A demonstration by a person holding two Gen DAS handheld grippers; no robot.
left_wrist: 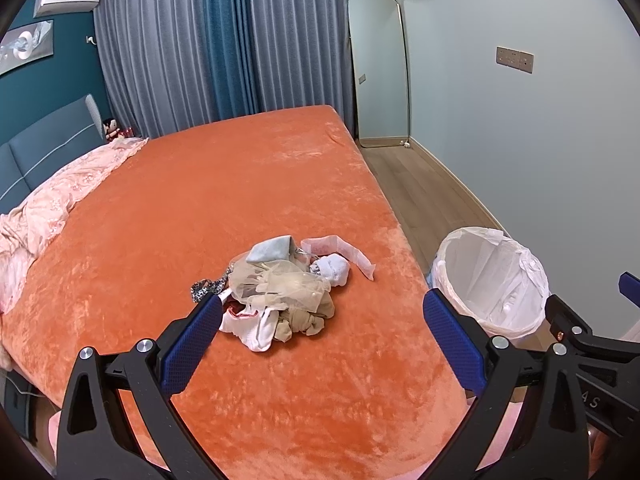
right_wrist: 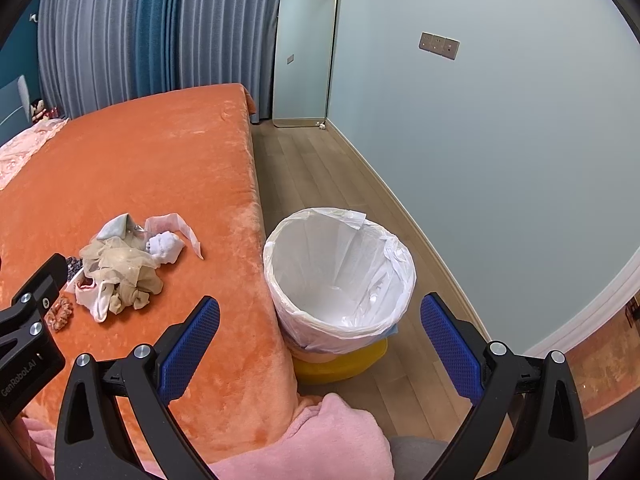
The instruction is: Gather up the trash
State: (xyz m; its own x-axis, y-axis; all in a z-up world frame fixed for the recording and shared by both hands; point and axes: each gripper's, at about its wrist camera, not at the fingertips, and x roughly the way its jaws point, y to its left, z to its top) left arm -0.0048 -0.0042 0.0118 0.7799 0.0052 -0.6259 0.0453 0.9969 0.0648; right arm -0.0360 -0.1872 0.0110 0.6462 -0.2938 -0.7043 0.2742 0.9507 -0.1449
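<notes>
Orange bedspread (left_wrist: 240,184) fills the left of both views, with one heap of trash (left_wrist: 280,292) at centre frame in the left view: socks, gauzy fabric, a paper strip. One lined wastebasket (right_wrist: 340,272) stands on the floor just beside the bed's edge. Left tongs (left_wrist: 322,316) gape wide, empty, the heap directly ahead and nearest them. Right tongs (right_wrist: 320,328), also spread and empty, face the basket.
</notes>
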